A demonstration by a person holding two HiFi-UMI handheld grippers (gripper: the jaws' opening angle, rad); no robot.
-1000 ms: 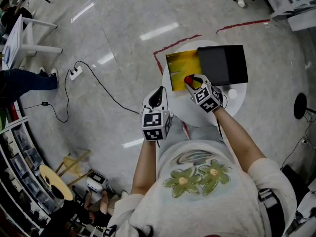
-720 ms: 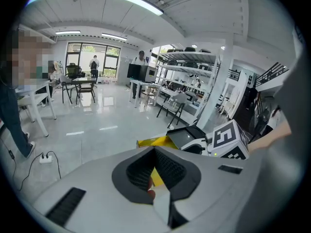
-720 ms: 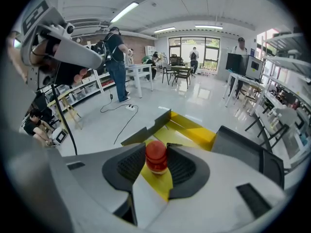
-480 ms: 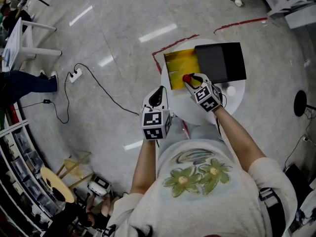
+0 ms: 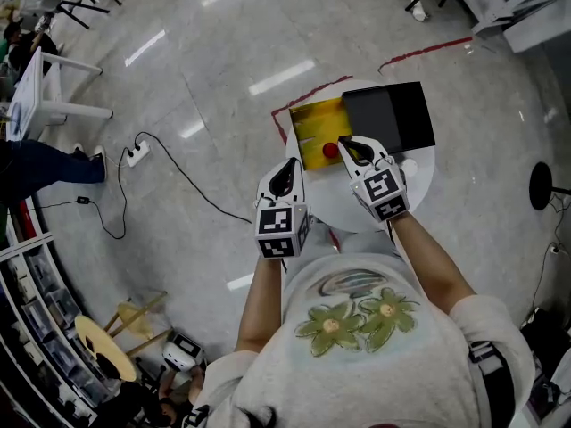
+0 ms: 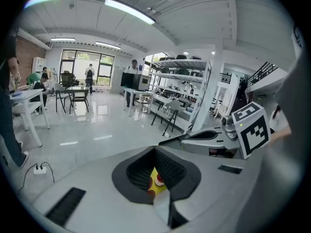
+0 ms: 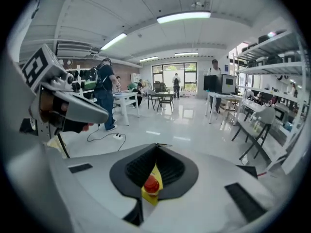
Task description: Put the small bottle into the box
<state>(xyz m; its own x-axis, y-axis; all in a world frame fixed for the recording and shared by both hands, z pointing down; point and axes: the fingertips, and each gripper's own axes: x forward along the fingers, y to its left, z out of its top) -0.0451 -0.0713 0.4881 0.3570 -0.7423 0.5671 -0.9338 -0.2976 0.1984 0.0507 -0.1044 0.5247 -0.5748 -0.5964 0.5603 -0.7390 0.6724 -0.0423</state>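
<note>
the right gripper (image 5: 348,144) is found with its jaws brought fully together and nothing clamped; in the right gripper view (image 7: 156,146) the ribbed black pads meet at the tip, leaving only a narrow wedge-shaped gap lower down. through that gap the small bottle (image 7: 151,184) is seen, with a round glossy red cap, set against yellow. the left gripper (image 5: 287,164) is likewise closed and empty, its grey moulded shell and dark ribbed pads meeting in the left gripper view (image 6: 155,150). each gripper carries a cube printed with black-and-white square markers.

in the head view the small bottle (image 5: 330,150) is located inside the box (image 5: 312,125), near the corner closest to the right gripper's tip; contact between tip and cap cannot be determined. the box is rectangular with a smooth yellow interior. a flat matt black panel (image 5: 388,119), also rectangular, adjoins its right side. both are carried on a round white table (image 5: 419,185). the left gripper is held off the table's left edge, above a glossy grey floor (image 5: 196,61) marked with a red tape line (image 5: 424,50).
</note>
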